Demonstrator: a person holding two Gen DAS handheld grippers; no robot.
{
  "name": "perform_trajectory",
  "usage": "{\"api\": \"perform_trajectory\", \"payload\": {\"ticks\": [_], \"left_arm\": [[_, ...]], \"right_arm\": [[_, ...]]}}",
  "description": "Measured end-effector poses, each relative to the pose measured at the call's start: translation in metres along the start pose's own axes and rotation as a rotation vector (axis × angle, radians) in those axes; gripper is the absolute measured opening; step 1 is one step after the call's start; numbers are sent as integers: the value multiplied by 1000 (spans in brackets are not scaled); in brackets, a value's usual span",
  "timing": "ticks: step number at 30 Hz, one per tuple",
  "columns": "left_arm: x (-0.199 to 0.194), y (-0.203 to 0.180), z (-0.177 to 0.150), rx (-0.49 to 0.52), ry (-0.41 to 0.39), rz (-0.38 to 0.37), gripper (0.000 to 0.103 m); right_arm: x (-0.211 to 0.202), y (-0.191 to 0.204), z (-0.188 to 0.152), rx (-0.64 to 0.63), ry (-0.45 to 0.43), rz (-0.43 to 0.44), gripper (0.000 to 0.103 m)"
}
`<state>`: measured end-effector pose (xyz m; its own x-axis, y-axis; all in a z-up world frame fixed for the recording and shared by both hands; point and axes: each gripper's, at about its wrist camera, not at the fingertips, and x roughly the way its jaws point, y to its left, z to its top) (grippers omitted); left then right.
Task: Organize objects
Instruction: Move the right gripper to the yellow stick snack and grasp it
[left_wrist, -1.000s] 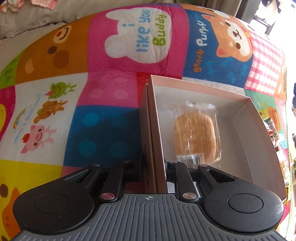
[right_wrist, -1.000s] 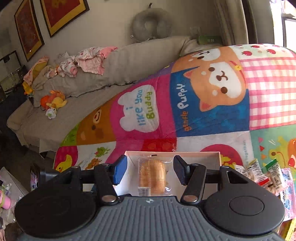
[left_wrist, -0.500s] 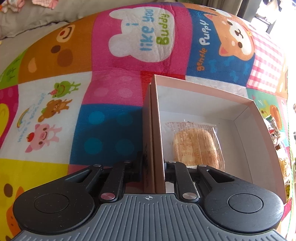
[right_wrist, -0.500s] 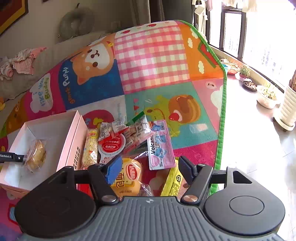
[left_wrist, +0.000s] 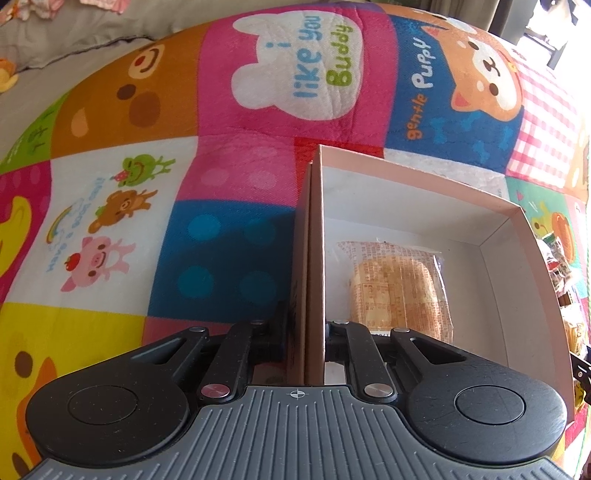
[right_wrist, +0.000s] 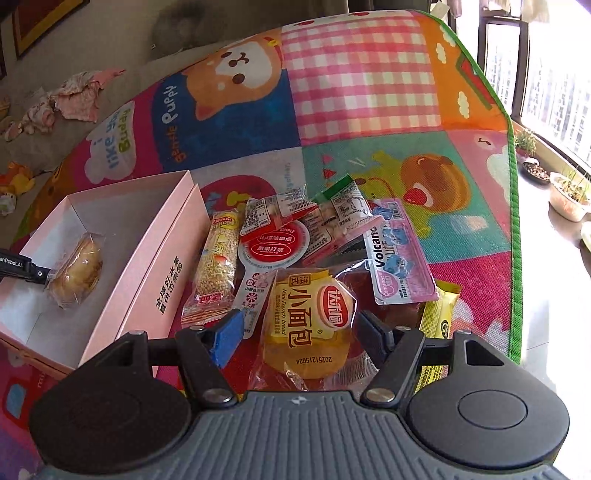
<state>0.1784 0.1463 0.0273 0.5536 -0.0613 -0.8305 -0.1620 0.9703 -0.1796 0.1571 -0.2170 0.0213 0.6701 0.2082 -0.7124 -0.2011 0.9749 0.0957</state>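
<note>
The play mat (left_wrist: 236, 155) looks like soft cloth with a fine woven grain and bright printed pictures, and it is not shiny. The pink box (right_wrist: 147, 258) looks like smooth matt cardboard, white on the inside, and the bread (left_wrist: 400, 291) in it sits in a clear, crinkly plastic wrapper. The pile of snack packs (right_wrist: 306, 236) beside the box is shiny plastic, the yellow mini bread pack (right_wrist: 308, 321) glossy too, and both grippers have matt black plastic arms with small shiny metal pins.
</note>
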Motion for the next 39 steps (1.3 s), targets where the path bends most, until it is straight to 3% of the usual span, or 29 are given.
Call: {"api": "perform_trajectory", "payload": {"ticks": [1,4,13,15,18,24,29,32,34,39], "left_arm": [[0,0,-1,-7,-2,-1,14],[-1,1,-2,-30,-11,0,14],[-4,2,-8,-54,-24,2,15],[-4,2,-9,-60,-26,3,15],[-4,4,-9,-76,-28,1,15],[-5,3,-11,-90,-23,11,15],[-6,0,-12,-44,-14,18,15],[-6,0,-12,-39,-14,17,15],[-6,0,-12,-37,-15,18,15],[-7,1,-13,-31,-18,9,15]], "right_arm": [[-1,1,-2,-7,5,-7,57],[-11,0,-8,-15,13,-11,52],[-73,18,-59,-88,28,50,52],[-90,13,-62,-78,-2,62,54],[-101,-1,-51,-26,-64,10,56],[-52,-42,-20,121,-42,-115,55],[-11,-55,-12,136,7,-166,54],[-5,-53,-15,107,32,-173,46],[-9,-51,-17,72,46,-177,30],[-37,-49,-31,23,98,-175,24]]}}
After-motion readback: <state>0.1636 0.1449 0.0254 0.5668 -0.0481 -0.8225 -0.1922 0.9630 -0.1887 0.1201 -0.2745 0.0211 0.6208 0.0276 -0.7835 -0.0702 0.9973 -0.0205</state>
